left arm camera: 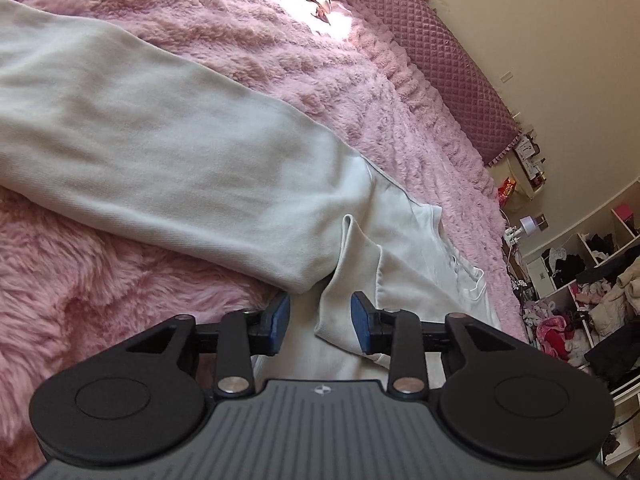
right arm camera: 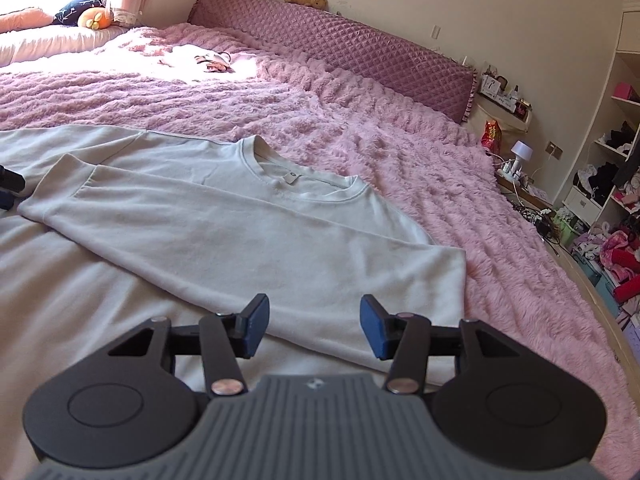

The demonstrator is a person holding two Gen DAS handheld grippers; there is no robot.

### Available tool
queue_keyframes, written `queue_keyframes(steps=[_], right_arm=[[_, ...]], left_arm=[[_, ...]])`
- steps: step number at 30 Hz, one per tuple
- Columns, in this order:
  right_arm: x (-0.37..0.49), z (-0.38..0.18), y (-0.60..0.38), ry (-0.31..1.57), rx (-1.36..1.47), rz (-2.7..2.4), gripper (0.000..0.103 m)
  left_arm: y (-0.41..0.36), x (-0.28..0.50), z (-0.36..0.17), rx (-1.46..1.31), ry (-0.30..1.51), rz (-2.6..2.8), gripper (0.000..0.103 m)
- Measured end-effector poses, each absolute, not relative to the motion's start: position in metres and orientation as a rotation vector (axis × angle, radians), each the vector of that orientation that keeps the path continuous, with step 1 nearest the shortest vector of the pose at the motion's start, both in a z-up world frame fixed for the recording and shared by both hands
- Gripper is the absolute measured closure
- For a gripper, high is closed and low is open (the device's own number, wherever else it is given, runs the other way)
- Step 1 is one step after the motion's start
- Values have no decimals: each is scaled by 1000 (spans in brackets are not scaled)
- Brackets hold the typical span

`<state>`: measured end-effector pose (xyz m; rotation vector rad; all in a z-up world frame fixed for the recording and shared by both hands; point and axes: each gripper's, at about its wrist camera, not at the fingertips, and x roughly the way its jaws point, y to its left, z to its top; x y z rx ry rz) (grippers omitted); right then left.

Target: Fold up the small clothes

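Observation:
A white long-sleeved sweatshirt (right arm camera: 224, 232) lies flat on the pink fluffy bedspread (right arm camera: 380, 152), collar toward the headboard. Its right sleeve is folded across the chest, with the cuff at the left. My right gripper (right arm camera: 314, 326) is open and empty, low over the folded sleeve. In the left wrist view the other sleeve (left arm camera: 160, 152) stretches out to the left over the bedspread (left arm camera: 92, 292). My left gripper (left arm camera: 320, 324) is open, its blue pads on either side of the cuff (left arm camera: 344, 280) of the folded sleeve, not closed on it.
A purple quilted headboard (right arm camera: 340, 44) runs along the far side, with plush toys on top. A small garment (right arm camera: 212, 62) lies in the sunlit patch. Cluttered shelves (right arm camera: 616, 168) and a nightstand with a lamp (right arm camera: 520, 152) stand to the right.

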<state>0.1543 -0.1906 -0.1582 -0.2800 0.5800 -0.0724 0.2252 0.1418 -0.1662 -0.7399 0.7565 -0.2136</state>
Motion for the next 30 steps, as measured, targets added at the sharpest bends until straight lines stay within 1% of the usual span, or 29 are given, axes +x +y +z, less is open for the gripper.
queue_keyframes(steps=[1, 2, 5, 12, 18, 21, 25, 30], right_arm=[[153, -155, -184, 567, -279, -57, 57], [152, -151, -171, 547, -281, -23, 57], [155, -142, -132, 513, -284, 79, 55], [168, -144, -23, 482, -307, 293, 54], [169, -148, 44, 492, -280, 377, 53], [172, -151, 60, 496, -310, 386, 53], [179, -153, 61, 520, -321, 382, 52], [179, -153, 53, 529, -348, 362, 51]], left_arm=[[150, 215, -160, -734, 734, -206, 51], [157, 209, -156, -730, 720, -197, 48], [191, 184, -143, -725, 696, -136, 43], [286, 135, -131, -770, 640, 96, 43], [341, 117, -148, -840, 592, 263, 43], [354, 117, -160, -865, 574, 303, 44], [370, 117, -177, -932, 521, 340, 48], [379, 124, -186, -991, 454, 383, 48]])
